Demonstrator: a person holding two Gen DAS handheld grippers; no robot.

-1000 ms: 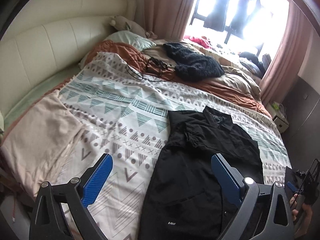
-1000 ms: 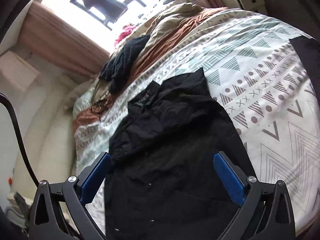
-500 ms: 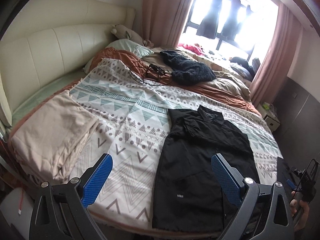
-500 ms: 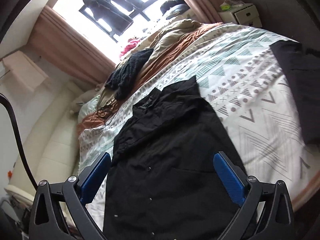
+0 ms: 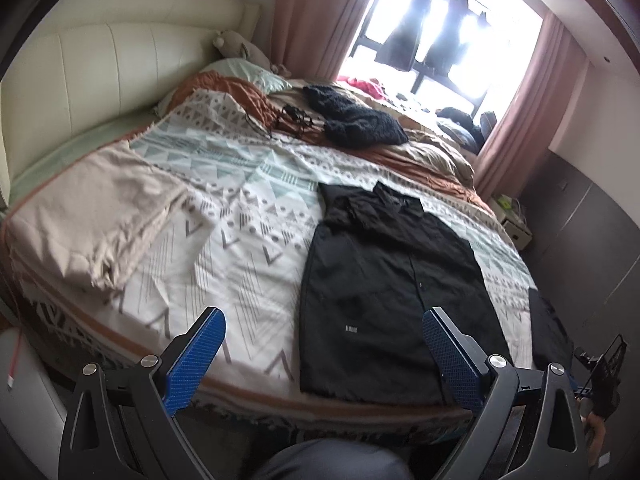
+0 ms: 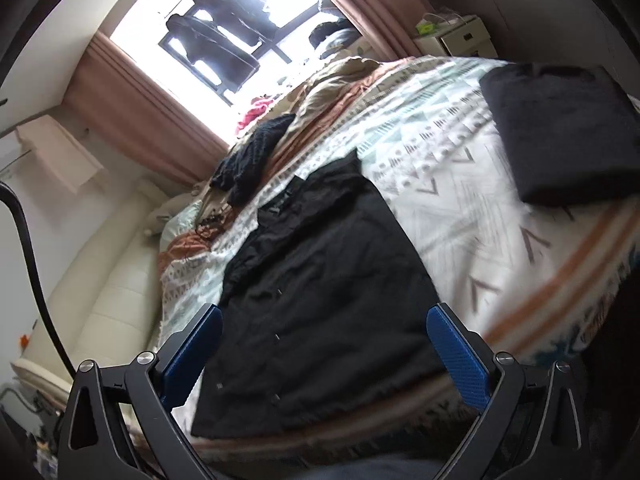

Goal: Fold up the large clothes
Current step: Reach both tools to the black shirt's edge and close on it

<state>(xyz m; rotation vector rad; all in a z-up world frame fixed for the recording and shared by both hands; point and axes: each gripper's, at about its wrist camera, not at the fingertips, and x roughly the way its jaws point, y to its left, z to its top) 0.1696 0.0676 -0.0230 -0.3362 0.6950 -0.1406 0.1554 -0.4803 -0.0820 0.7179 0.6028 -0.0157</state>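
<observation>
Both cameras have drawn back since the earlier frames. My left gripper point(image 5: 320, 356) and right gripper point(image 6: 322, 354) hang wide apart, empty. I note the black shirt point(image 5: 384, 280) flat on the patterned bedspread point(image 5: 248, 216), long axis collar-to-hem, collar toward the window point(image 5: 436, 36).

bright window point(image 5: 436, 52) (pink curtains point(image 5: 316, 20)), cream headboard point(image 5: 100, 72).

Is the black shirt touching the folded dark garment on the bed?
Apart. The right wrist view shows a wide strip of patterned blanket between the black shirt and the folded dark garment.
</observation>
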